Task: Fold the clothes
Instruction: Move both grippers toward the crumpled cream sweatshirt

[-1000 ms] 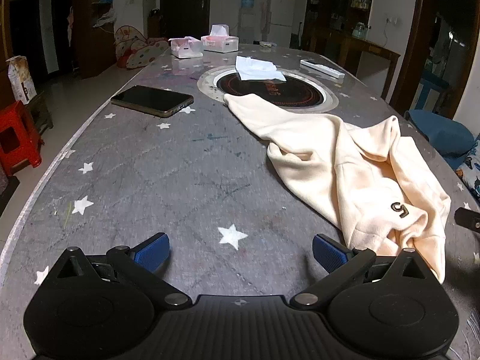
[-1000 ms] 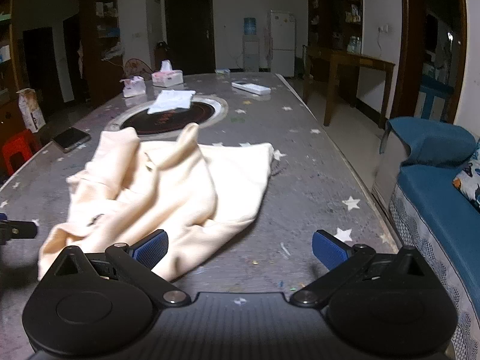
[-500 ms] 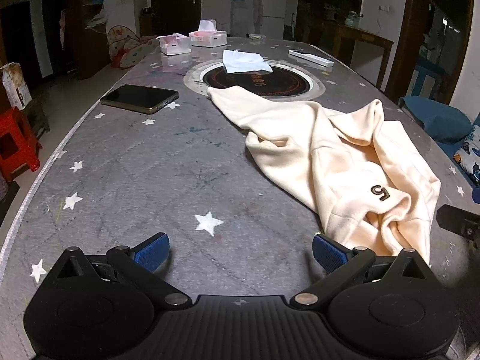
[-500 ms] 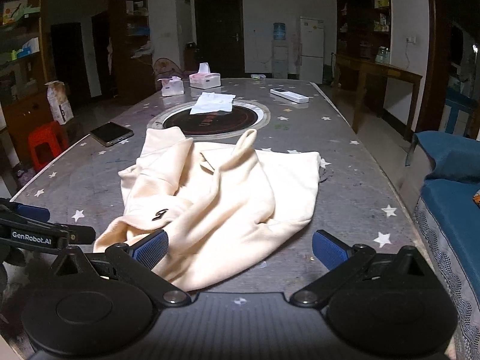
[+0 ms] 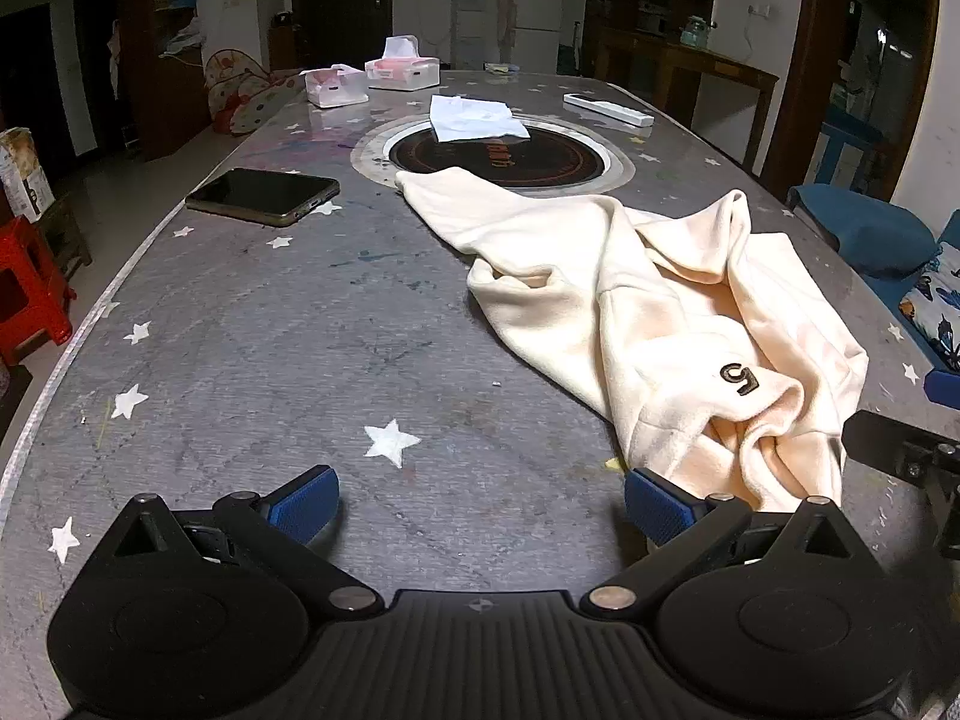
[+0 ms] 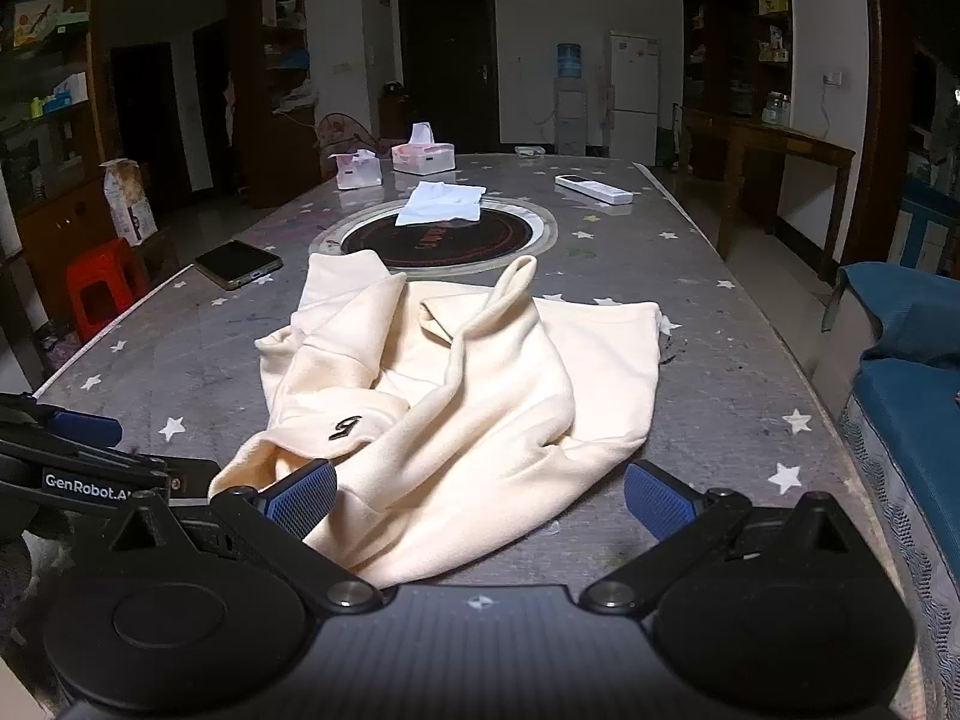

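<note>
Two hand-held grippers hover low over the near end of the long starred desk, and the one garment to fold, a cream sweatshirt, lies crumpled on the desk just in front of them, one sleeve reaching toward the round black hob inset farther off. The left hand-held gripper stands wide with only bare desk between its blue pads, the sweatshirt's near hem just beside its right pad. The right hand-held gripper is equally wide, its left pad right at the bunched cloth by the black numeral, gripping nothing.

To my eye the job in hand is spreading the sweatshirt flat before any fold. It would go best if each gripper pinched a separate corner of the near hem, not the lump in the middle, and drew outward and low so the soft cloth slides rather than bunches further.

Compared with a second ago, both grippers have pulled back and risen a little: more desk shows ahead, the sweatshirt sits more central for the right one, and the phone looks farther away.
</note>
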{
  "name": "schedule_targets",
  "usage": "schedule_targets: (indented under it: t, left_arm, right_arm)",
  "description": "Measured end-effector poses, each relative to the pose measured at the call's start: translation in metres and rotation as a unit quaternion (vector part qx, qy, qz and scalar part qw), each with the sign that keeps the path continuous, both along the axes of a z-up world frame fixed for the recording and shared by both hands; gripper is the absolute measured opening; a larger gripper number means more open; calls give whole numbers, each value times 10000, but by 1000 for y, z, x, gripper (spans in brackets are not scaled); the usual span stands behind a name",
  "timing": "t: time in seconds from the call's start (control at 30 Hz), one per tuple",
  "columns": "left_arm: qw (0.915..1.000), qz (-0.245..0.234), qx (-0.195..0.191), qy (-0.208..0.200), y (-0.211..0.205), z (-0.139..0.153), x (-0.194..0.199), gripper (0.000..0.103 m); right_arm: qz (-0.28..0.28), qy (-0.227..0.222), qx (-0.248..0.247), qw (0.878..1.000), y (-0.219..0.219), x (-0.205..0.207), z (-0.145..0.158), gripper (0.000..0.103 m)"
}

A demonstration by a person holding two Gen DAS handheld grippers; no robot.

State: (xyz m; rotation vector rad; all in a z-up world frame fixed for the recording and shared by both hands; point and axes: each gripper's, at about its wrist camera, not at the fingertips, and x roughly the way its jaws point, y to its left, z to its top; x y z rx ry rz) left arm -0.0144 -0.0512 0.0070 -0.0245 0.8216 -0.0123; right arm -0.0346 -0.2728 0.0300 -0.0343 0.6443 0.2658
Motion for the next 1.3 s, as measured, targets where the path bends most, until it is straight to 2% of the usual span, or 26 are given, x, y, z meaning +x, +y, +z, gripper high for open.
schedule_targets:
  t: [0.63,1.3]
  left_arm:
    - [9999,-106,85,-27,-6,2,6,103]
    - [9979,-412,404,-295,-23,18,46,103]
  right_arm:
    - [28,19,-27,10000,4,3,-2,103]
    - [93,-82,-11,9999,2,35,4,103]
